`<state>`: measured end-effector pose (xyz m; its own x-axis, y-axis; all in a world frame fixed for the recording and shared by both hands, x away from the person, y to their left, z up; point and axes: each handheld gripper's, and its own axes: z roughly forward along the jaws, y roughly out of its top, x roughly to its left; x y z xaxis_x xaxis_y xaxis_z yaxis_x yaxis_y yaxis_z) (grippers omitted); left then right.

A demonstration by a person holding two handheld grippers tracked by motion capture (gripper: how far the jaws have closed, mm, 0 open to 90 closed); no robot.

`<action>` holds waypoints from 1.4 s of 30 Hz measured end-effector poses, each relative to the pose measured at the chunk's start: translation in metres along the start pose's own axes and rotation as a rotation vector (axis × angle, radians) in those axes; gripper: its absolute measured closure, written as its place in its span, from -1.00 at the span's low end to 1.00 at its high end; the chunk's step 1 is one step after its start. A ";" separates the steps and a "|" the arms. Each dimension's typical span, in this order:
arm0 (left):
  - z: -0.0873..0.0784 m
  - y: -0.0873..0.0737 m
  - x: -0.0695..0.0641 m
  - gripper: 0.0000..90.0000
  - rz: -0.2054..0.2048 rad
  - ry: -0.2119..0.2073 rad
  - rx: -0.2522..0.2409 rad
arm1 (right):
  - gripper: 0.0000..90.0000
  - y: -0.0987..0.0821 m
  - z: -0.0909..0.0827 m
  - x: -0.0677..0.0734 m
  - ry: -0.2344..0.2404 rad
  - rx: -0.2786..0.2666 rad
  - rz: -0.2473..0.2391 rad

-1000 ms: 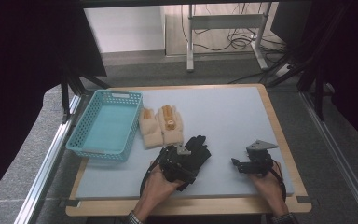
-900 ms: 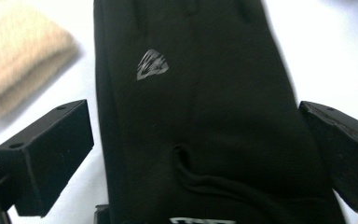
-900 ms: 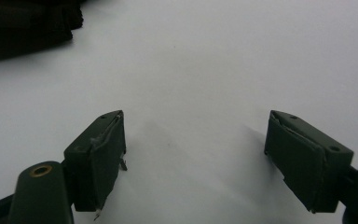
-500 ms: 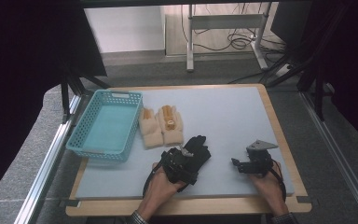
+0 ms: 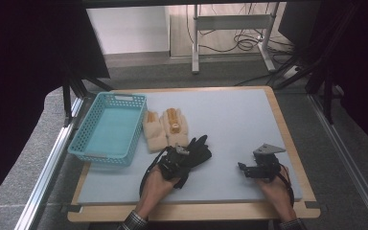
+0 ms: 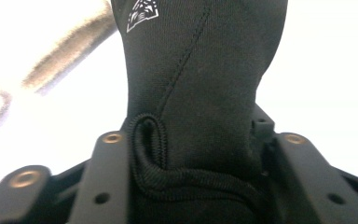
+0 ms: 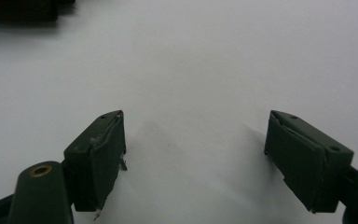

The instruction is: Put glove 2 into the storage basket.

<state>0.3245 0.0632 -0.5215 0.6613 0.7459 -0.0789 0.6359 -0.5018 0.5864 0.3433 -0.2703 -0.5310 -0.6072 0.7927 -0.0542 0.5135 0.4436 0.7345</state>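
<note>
Black glove (image 6: pixel 205 84) lay pinched at its cuff between the just-closing left gripper (image 5: pixel 178 160) jaws, fingers pointing away; right gripper (image 7: pixel 193 158) jaws stood spread.

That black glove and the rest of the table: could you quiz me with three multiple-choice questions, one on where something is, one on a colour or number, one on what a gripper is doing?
1. Where does the basket sit on the table?
A. at its left side
B. at its right edge
C. in the middle, at the near edge

2. How many cream gloves lie beside the basket?
A. one
B. two
C. four

3. What is the left gripper doing?
A. hanging open above the basket
B. resting on the cream gloves
C. closing on the black glove

Answers:
1. A, since the turquoise basket stands at the table's left side in the high view.
2. B, a pair lies side by side just right of the basket.
3. C, its jaws have just been closing and the glove's cuff sits pinched between them.
</note>
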 end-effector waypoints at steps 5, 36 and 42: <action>-0.008 0.001 0.002 0.44 0.010 -0.015 -0.021 | -0.56 0.000 0.000 0.000 0.000 0.000 0.000; -0.117 0.028 0.088 0.42 -0.104 0.197 -0.155 | -0.56 0.000 0.000 0.000 0.001 0.000 0.003; -0.133 0.024 0.111 0.42 -0.145 0.253 -0.151 | -0.56 0.000 0.000 0.000 0.001 0.000 0.001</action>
<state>0.3604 0.1927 -0.4095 0.4360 0.8997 0.0216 0.6377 -0.3258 0.6980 0.3432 -0.2704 -0.5309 -0.6069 0.7930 -0.0525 0.5144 0.4424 0.7346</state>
